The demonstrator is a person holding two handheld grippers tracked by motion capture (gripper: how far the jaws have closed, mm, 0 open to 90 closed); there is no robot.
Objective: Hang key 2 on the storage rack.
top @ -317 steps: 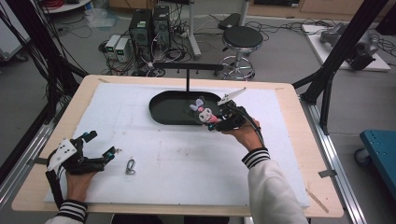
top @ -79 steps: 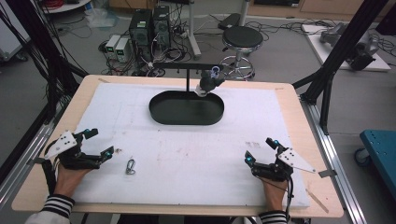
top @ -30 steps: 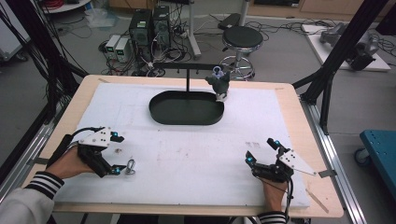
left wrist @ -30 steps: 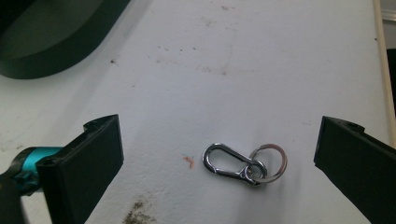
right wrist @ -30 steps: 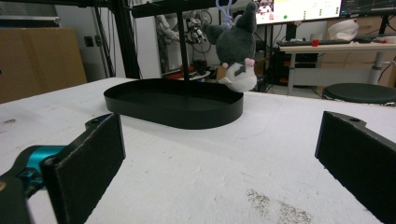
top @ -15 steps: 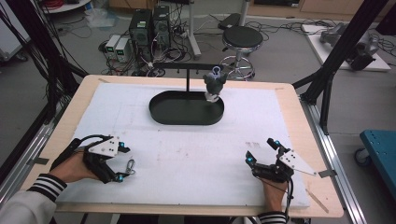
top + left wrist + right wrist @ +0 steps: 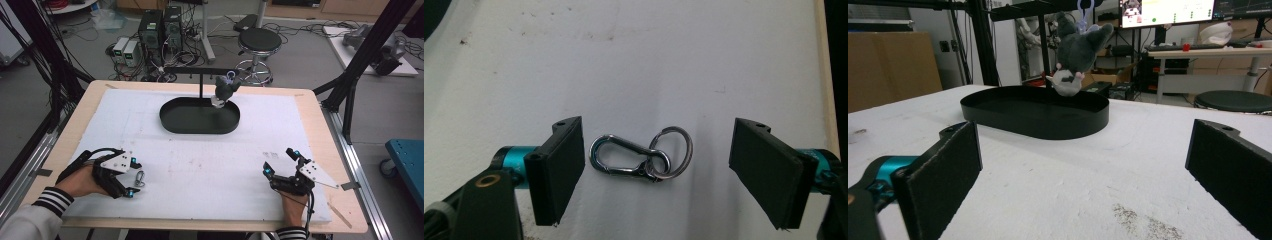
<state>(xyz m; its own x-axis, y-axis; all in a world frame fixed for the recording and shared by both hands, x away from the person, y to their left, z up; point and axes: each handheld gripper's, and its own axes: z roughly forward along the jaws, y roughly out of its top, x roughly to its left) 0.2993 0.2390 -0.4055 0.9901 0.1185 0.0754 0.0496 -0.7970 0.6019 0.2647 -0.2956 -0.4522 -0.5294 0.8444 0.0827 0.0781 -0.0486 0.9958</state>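
On the white mat (image 7: 210, 150) the left gripper (image 7: 131, 178) sits at about 8 o'clock, near the mat's front-left edge. Its jaws stand wide apart. Between them lies a silver carabiner (image 7: 630, 156) with a key ring (image 7: 673, 150) hooked to it. Neither pad touches the metal; the left pad (image 7: 558, 167) is just beside the clip, and the right pad (image 7: 769, 172) is well apart from the ring.

The right gripper (image 7: 282, 162) rests at about 4 o'clock, close to the front-right corner of the mat, its jaws also wide and holding nothing. The middle of the mat between the two grippers is bare, with only some faint dirty marks.

At 12 o'clock stands the black oval tray (image 7: 172, 120). Above its right end a small grey plush toy (image 7: 223, 91) hangs by a pale loop from the black bar (image 7: 200, 74) of the stand.

Compared with half a second ago, the left hand (image 7: 82, 177) has moved a little to the right, so the clip is now framed by the jaws. The right gripper has stayed in place. The toy hangs turned a little differently.
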